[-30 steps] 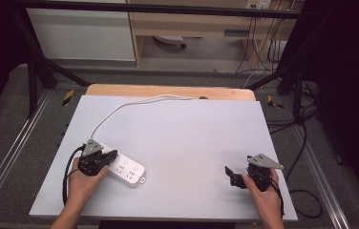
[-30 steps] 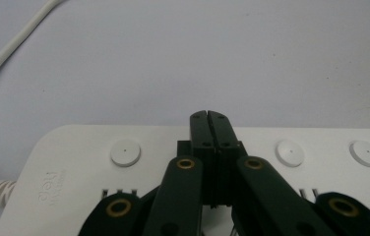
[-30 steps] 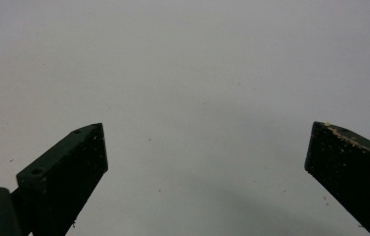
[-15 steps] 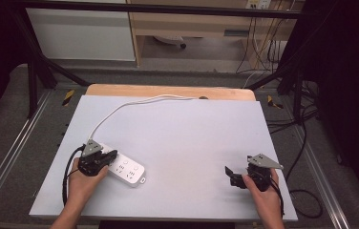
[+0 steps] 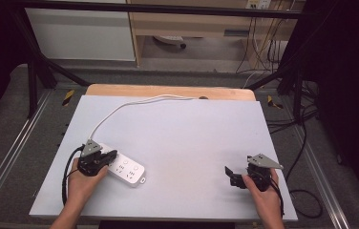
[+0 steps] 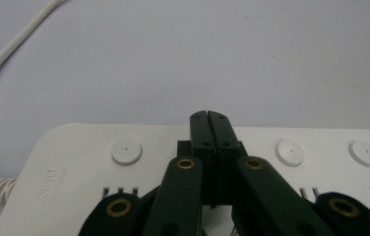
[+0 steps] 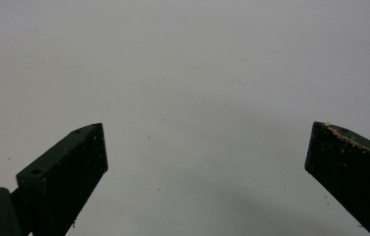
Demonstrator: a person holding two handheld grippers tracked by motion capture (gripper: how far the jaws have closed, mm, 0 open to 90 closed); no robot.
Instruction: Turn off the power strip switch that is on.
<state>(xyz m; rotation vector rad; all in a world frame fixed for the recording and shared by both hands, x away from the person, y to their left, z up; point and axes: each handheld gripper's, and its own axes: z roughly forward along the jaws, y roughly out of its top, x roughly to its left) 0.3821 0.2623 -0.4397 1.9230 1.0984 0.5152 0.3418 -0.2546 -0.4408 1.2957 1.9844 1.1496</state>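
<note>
I hold the left gripper (image 5: 105, 157), jaws fully closed on nothing, over the white power strip (image 5: 126, 169) at lower left to press a switch button (image 6: 127, 152), while the right gripper (image 5: 231, 174) rests open at lower right.

Black two-jaw tongs (image 5: 106, 156) carry brass-coloured rivets and a grey three-cornered plate on top. The second tongs (image 5: 231, 174) match, with pale specks on one jaw. Black cables trail from both.

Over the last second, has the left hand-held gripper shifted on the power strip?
No. In the high view the left hand-held gripper sits at the same spot over the power strip's cord end, jaws shut.
</note>
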